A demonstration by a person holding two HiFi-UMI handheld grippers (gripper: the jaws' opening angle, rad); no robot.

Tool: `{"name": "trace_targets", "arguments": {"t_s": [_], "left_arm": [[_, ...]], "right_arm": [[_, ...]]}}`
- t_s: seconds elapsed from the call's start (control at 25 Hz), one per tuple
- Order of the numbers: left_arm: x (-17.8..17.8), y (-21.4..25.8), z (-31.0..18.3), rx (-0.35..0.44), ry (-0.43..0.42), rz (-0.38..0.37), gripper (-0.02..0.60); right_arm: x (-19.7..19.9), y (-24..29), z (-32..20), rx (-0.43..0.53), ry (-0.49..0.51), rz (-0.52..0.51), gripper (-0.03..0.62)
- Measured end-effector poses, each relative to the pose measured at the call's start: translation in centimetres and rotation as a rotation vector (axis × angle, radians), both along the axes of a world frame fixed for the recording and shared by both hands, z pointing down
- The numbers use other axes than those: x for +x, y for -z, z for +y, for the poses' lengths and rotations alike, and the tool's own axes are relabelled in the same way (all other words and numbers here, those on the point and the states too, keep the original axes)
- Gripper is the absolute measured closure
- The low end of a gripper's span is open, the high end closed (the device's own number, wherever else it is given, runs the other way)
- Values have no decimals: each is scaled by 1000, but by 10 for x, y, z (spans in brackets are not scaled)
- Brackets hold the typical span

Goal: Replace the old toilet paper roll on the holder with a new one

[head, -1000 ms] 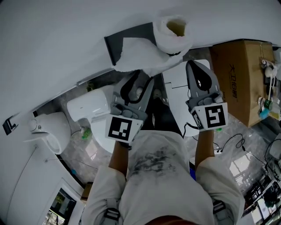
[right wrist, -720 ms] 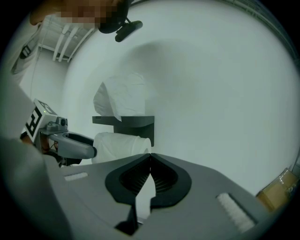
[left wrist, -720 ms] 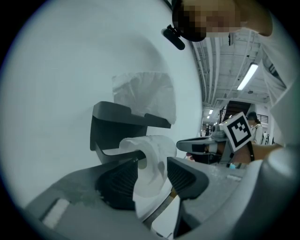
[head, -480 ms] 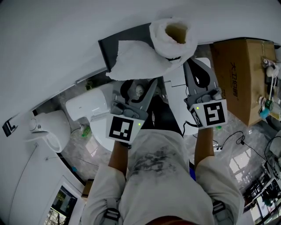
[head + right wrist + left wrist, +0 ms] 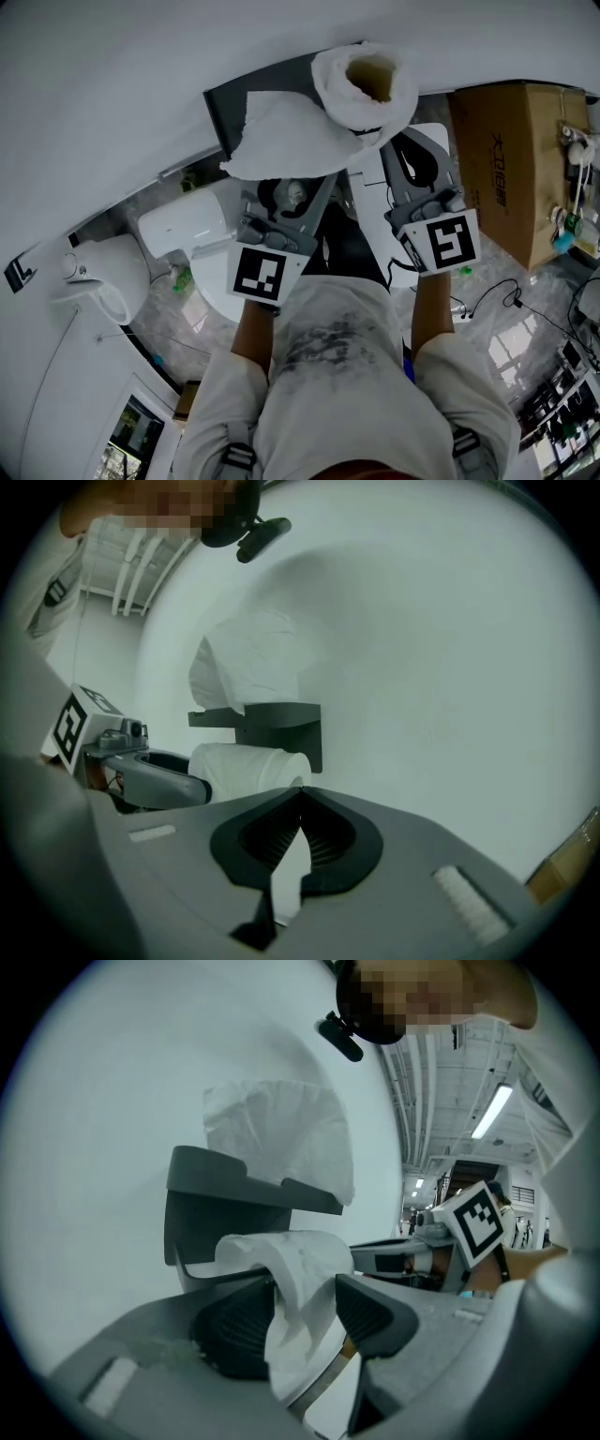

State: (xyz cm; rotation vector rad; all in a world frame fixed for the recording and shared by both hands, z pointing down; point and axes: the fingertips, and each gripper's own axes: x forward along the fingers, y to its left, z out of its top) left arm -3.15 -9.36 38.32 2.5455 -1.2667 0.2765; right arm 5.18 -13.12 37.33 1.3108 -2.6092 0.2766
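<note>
A dark grey holder [image 5: 230, 98] is fixed to the white wall. A white toilet paper roll [image 5: 366, 80] with a brown core sits at its right end, and a loose sheet [image 5: 291, 131] trails off to the left. My left gripper [image 5: 298, 183] is below the sheet and open; its jaws have just been opening. In the left gripper view a paper tail [image 5: 295, 1288] hangs between the spread pads of the left gripper [image 5: 305, 1312], under the holder [image 5: 248, 1194]. My right gripper [image 5: 403, 141] is shut on nothing just below the roll. The right gripper [image 5: 300, 794] points at the roll [image 5: 248, 761].
A cardboard box [image 5: 506, 159] stands to the right by the wall. A white toilet [image 5: 187, 225] and another white fixture [image 5: 103, 272] are at the lower left. Cables [image 5: 497, 300] lie on the marbled floor at the right.
The left gripper's jaws have spread wider under the hanging sheet. The right gripper has edged slightly left. The roll and sheet sit a little higher and further left in the head view.
</note>
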Motion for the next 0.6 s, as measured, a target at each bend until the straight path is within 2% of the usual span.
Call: {"name": "trace_targets", "arguments": {"t_s": [0.24, 0.36, 0.6], "left_arm": [[-4, -1, -4, 17, 8, 2, 405], [-3, 0, -5, 25, -3, 7, 415], [1, 2, -4, 34, -33, 10, 425]], "right_arm": [[0, -3, 0, -10, 4, -1, 592], [0, 0, -2, 9, 0, -7, 591], [8, -4, 1, -17, -19, 15, 591]]}}
